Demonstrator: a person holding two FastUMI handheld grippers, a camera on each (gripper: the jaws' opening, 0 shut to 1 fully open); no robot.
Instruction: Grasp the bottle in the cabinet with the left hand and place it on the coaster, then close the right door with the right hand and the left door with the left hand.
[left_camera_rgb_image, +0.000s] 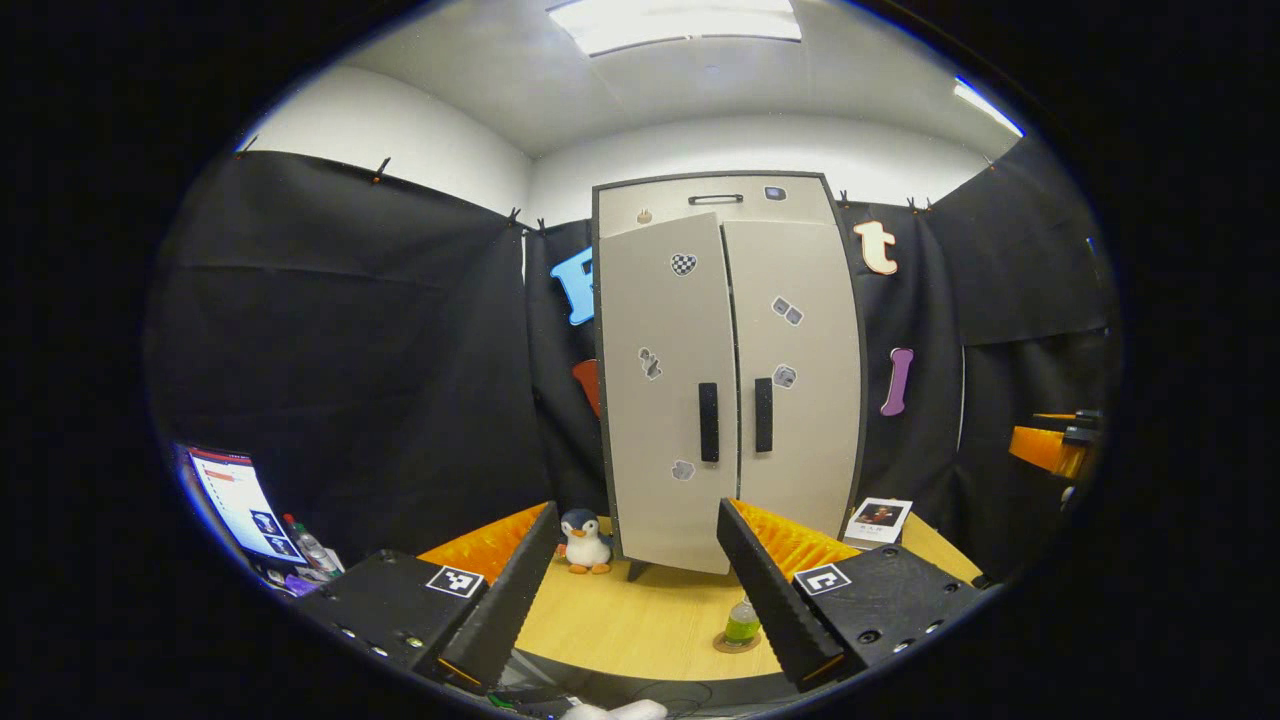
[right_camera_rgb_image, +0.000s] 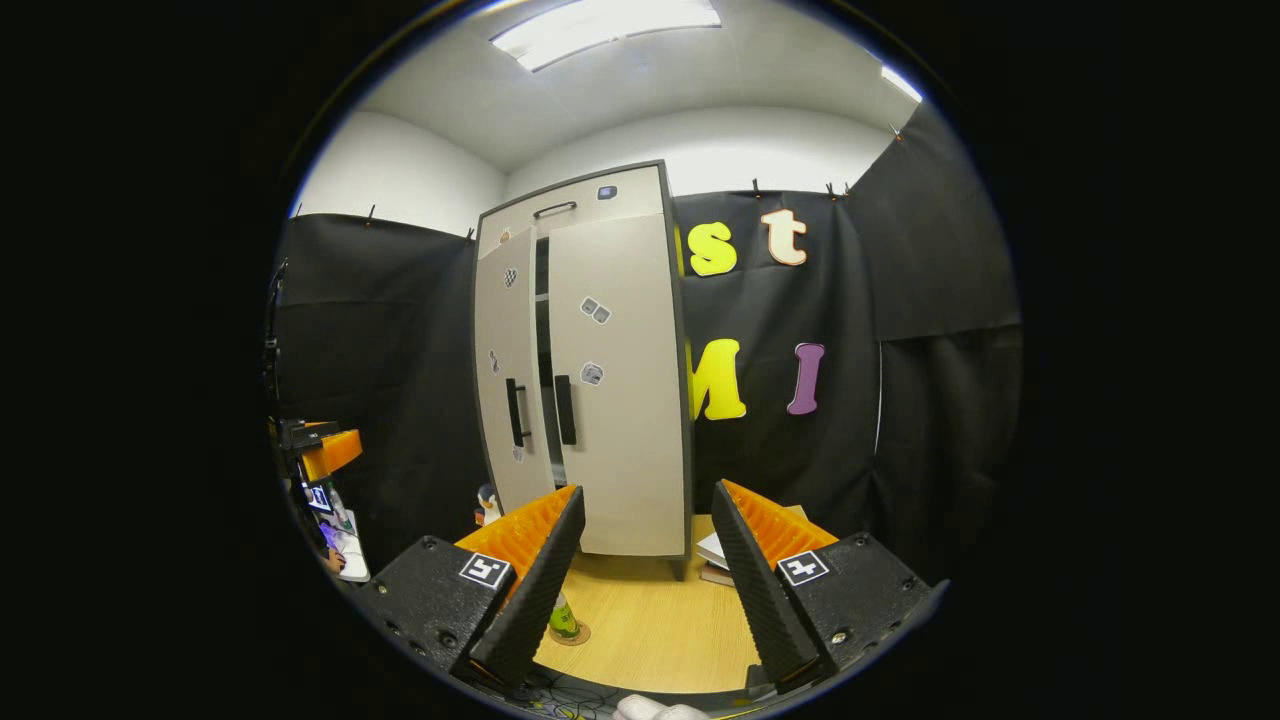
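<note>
The grey cabinet (left_camera_rgb_image: 735, 190) stands at the back of the wooden table (left_camera_rgb_image: 620, 620). Its right door (left_camera_rgb_image: 800, 420) lies flush, while its left door (left_camera_rgb_image: 660, 430) hangs slightly ajar, and a dark gap shows between the doors in the right gripper view. A small bottle (left_camera_rgb_image: 742, 622) of green liquid stands upright on a round coaster (left_camera_rgb_image: 722, 644) near the table's front edge. The bottle (right_camera_rgb_image: 560, 615) and coaster (right_camera_rgb_image: 576, 634) also show beside my right gripper's left finger. My left gripper (left_camera_rgb_image: 638, 510) is open, empty and back from the cabinet. My right gripper (right_camera_rgb_image: 648, 490) is open and empty too.
A plush penguin (left_camera_rgb_image: 586, 540) sits at the cabinet's left foot. A photo card (left_camera_rgb_image: 880, 520) leans right of the cabinet, with books (right_camera_rgb_image: 712, 552) lying there. A monitor (left_camera_rgb_image: 240, 500) and a bottle (left_camera_rgb_image: 312, 545) stand far left. The left gripper (right_camera_rgb_image: 325, 450) appears at the right gripper view's left edge.
</note>
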